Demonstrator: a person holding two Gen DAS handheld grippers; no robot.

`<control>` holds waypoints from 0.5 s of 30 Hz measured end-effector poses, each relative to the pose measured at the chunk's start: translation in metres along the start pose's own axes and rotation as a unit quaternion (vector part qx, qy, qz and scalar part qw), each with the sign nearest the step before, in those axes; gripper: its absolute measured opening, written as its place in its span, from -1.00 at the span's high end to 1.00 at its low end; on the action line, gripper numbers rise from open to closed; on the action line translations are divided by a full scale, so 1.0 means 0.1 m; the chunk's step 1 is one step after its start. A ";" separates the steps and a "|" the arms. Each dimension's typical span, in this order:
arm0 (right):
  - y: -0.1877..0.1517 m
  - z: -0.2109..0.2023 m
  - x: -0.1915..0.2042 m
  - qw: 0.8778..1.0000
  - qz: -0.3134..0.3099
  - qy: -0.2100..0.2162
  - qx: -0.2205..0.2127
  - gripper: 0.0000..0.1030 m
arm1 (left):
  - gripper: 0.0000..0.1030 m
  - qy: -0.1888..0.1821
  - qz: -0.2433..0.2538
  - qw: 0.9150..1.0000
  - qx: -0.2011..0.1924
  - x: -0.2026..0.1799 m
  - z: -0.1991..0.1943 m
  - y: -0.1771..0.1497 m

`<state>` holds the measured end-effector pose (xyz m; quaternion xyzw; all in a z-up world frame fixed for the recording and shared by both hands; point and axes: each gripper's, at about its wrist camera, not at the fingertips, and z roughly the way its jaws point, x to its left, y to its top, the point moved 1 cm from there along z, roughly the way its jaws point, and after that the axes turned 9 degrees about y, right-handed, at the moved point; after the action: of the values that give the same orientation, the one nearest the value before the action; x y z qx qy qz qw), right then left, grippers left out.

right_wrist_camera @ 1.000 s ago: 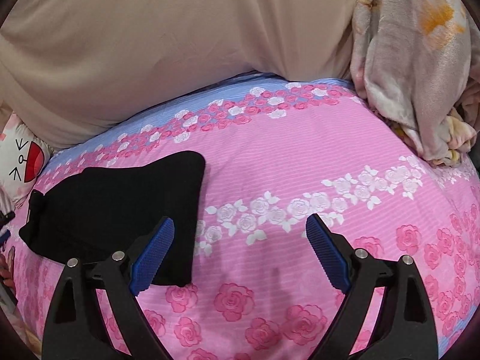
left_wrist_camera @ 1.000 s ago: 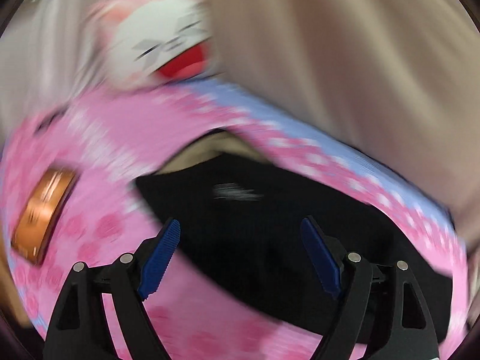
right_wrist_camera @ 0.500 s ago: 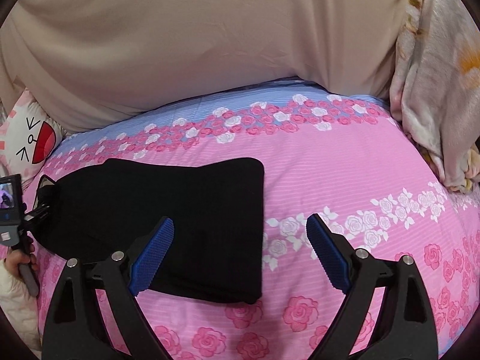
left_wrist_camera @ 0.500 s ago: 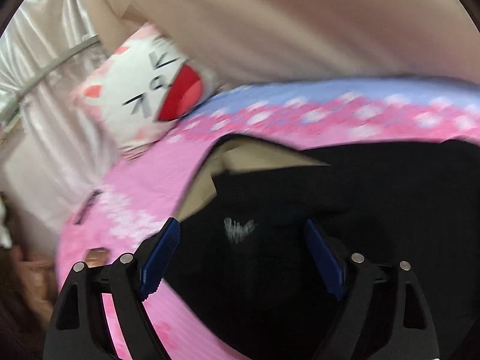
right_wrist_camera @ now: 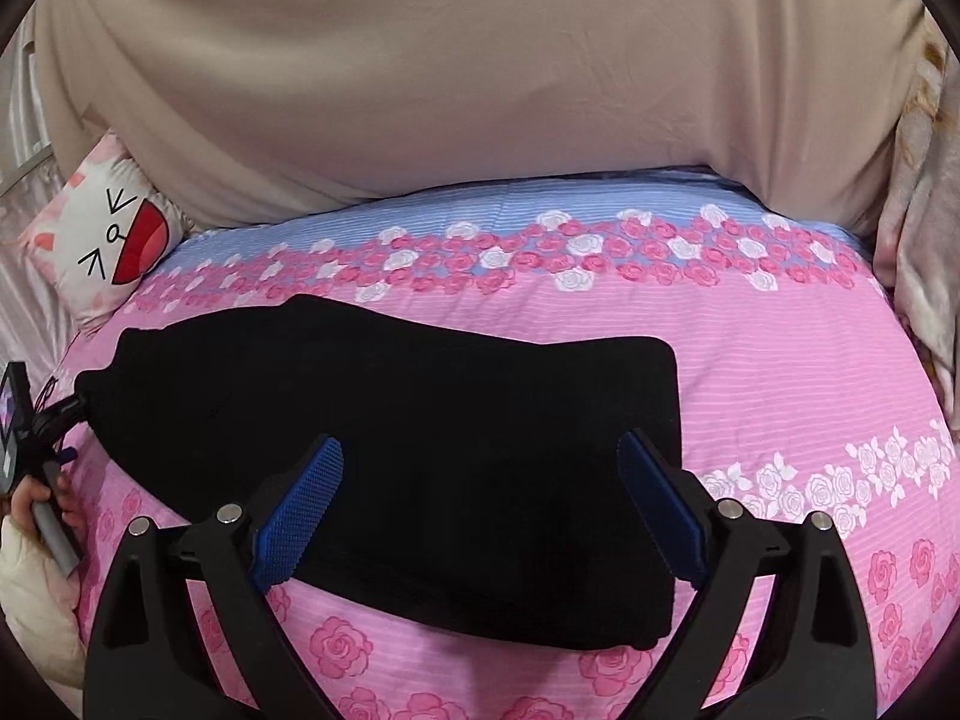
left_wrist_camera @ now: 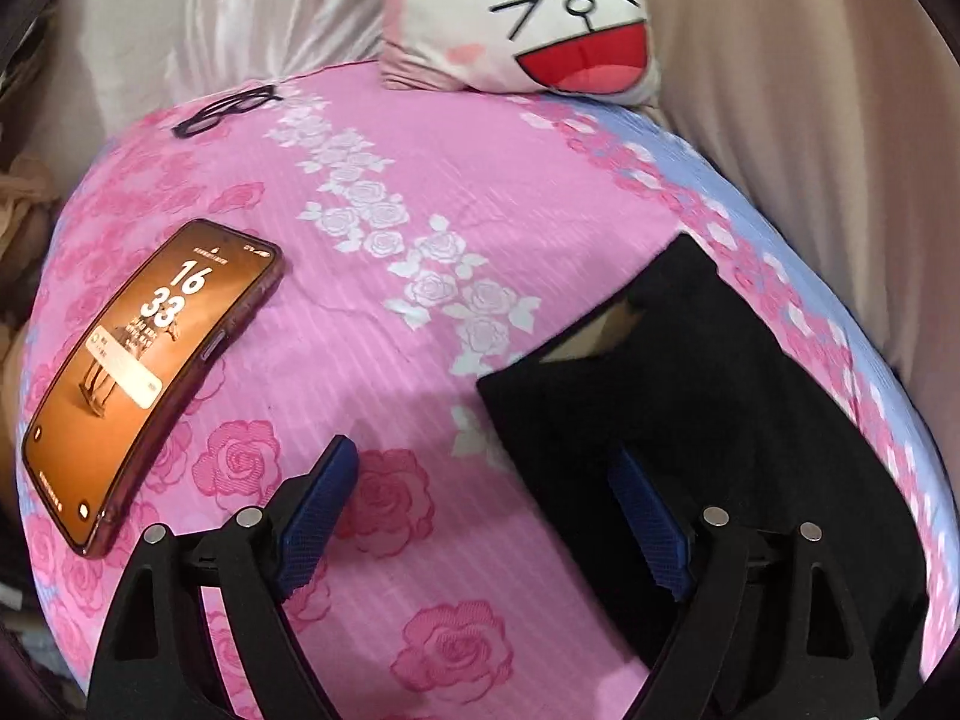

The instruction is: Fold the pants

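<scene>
Black pants (right_wrist_camera: 408,456) lie folded into a long dark band across a bed (right_wrist_camera: 780,372) covered in a pink, rose-printed sheet with a blue strip along its far edge. In the right wrist view the band runs from a bunched end at the left to a squared end at the right, its far edge close to the row of pink and white roses.

The right hand-held gripper (right_wrist_camera: 480,507) hovers above the near part of the pants with its blue-padded jaws spread wide, nothing clamped between them. The left hand-held gripper (left_wrist_camera: 486,519) is likewise released, jaws apart and grasping nothing; between its fingers show the pink sheet and the corner of the pants (left_wrist_camera: 708,420), where a tan lining peeks out at the open end.

A phone (left_wrist_camera: 150,384) with a lit orange screen lies on the sheet to the left of the left hand-held gripper, well apart from the garment. A pair of dark-framed glasses (left_wrist_camera: 231,108) rests near the bed's far edge, and a cushion (left_wrist_camera: 528,18) printed with a laughing cartoon face leans against a beige drape (right_wrist_camera: 480,78) behind the bed. At the left edge of the right wrist view, a hand (right_wrist_camera: 36,498) in a pale padded sleeve grips the handle of the other device.
</scene>
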<state>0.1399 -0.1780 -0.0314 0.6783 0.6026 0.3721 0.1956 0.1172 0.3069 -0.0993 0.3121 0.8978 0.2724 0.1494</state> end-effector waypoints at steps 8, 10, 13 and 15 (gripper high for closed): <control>-0.06 -0.05 -0.16 0.999 0.022 -0.023 0.003 -0.77 | 0.54 -0.135 -0.031 0.990 0.000 -0.06 -0.02 0.02; -0.07 -0.06 -0.20 0.999 0.028 -0.027 0.001 -0.77 | 0.60 -0.136 -0.024 0.990 -0.005 -0.08 -0.03 0.02; -0.06 -0.06 -0.25 0.999 0.033 -0.027 -0.001 -0.77 | 0.60 -0.165 -0.059 0.984 0.011 0.01 0.00 0.03; -0.07 -0.04 -0.25 0.999 0.032 -0.025 0.002 -0.77 | 0.59 -0.187 -0.078 0.979 0.023 0.08 0.04 0.05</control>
<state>0.1327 -0.2012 -0.0402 0.7070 0.5762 0.3595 0.1972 0.1155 0.3167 -0.1002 0.2897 0.8815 0.1762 0.3286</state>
